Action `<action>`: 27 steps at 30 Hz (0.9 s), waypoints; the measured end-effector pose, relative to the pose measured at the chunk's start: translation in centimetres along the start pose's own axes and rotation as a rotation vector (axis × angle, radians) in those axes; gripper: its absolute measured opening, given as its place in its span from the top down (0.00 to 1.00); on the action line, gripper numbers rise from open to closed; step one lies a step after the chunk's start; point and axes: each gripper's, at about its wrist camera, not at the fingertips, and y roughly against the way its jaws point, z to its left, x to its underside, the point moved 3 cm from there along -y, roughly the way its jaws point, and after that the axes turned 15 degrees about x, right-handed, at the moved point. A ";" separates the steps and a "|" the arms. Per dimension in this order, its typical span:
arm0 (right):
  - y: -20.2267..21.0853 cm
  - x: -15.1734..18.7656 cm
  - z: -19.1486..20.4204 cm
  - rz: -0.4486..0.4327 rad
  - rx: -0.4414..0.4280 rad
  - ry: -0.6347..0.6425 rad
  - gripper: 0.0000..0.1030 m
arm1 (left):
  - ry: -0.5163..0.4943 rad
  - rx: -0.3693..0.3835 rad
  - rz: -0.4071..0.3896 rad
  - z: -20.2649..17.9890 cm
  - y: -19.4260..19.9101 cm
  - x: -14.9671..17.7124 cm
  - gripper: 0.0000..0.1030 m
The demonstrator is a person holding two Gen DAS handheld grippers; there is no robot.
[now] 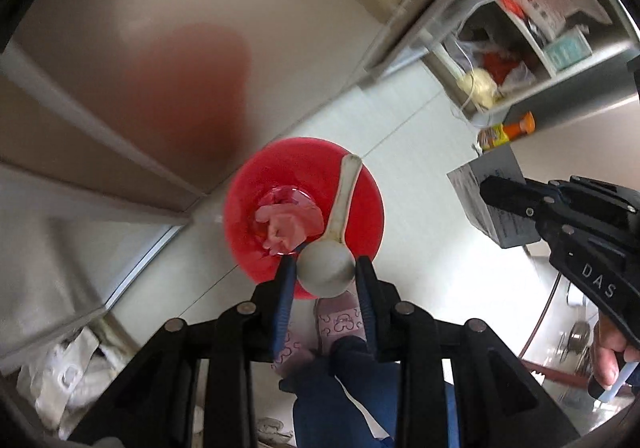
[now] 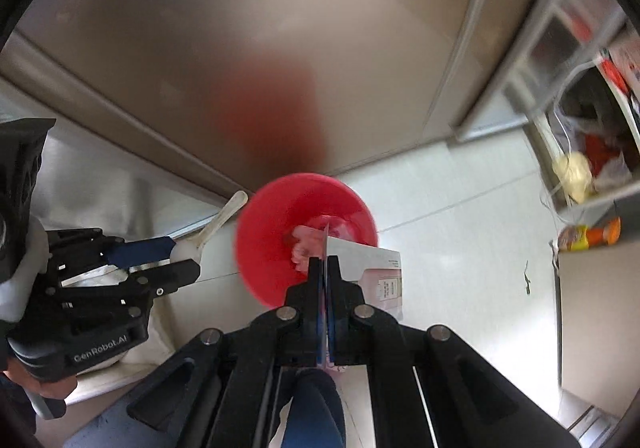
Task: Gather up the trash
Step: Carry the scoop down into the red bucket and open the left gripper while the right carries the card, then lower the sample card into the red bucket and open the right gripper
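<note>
Both grippers point down at a red bin [image 1: 304, 215] on the pale floor, pink crumpled trash [image 1: 288, 226] inside it. The left gripper [image 1: 325, 268] pinches a white spoon [image 1: 326, 272] by its bowl, handle toward one o'clock. Only the right wrist view shows the right gripper [image 2: 325, 268] clamped edge-on onto a flat white carton [image 2: 374, 272]; the left view catches just its side at three o'clock.

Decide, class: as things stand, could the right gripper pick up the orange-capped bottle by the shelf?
Probably not yet. The right gripper is shut on a box above the red bin, so its jaws are taken. The bottle lies off to the side with bare floor between.
</note>
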 end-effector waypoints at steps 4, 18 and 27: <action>-1.2 1.0 -0.7 0.031 0.013 -0.060 0.99 | -0.016 0.006 0.034 -0.6 -1.4 -0.3 0.71; 1.1 1.4 1.2 0.019 -0.025 -0.053 0.99 | -0.036 -0.011 -0.070 0.6 2.8 0.4 0.59; 1.7 0.4 4.8 -0.029 -0.053 0.057 0.99 | 0.025 -0.090 -0.130 3.2 5.6 1.7 0.22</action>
